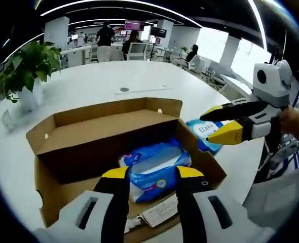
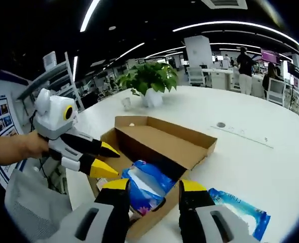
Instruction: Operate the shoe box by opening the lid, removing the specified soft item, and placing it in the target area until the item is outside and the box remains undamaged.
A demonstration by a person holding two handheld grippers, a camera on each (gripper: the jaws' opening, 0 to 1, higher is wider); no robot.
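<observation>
White round table (image 1: 139, 76) in an open office. Nearest, the left gripper (image 1: 152, 174) hangs with jaws spread over a blue soft pack (image 1: 157, 167) lying inside the open shoe box (image 1: 109, 126) (lid folded back). Beside the box rests a second blue packet (image 1: 202, 131); above it the right gripper (image 1: 220, 124), jaws parted, empty. Farther off stands a potted plant (image 1: 25, 66).

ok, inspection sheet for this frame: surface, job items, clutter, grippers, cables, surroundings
Surface: white round table.
Job's things: cardboard shoe box, lid open; blue soft pack inside; second blue pack on the table beside the box.
Clutter: paper slip in the box; potted plant; small glass.
Grippers: left gripper open over the pack; right gripper open at the box edge.
Cables: nothing seen.
Surroundings: open office, people at desks.
</observation>
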